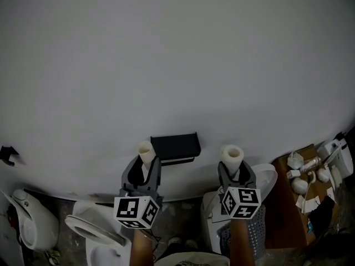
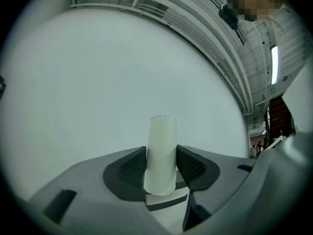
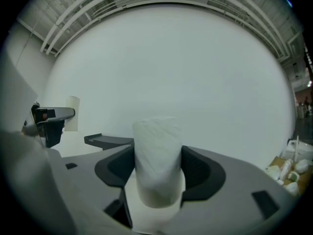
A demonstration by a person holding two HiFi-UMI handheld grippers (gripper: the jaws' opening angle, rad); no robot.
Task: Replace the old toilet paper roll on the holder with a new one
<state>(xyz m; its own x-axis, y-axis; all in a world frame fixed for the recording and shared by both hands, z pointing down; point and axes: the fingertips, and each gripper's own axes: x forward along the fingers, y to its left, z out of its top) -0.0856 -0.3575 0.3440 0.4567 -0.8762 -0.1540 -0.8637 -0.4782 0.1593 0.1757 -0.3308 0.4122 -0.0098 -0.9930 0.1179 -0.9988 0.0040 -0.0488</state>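
Toilet (image 1: 91, 233) sat below; holder (image 1: 175, 146) hung between left gripper (image 1: 146, 167), clenching old core (image 1: 146, 152), and right gripper (image 1: 235, 170), clenching new roll (image 1: 232, 156).

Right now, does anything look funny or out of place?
The black holder on the wall is bare. The left gripper grips an empty tube, the right gripper a paper roll. Nothing looks spilled or broken.
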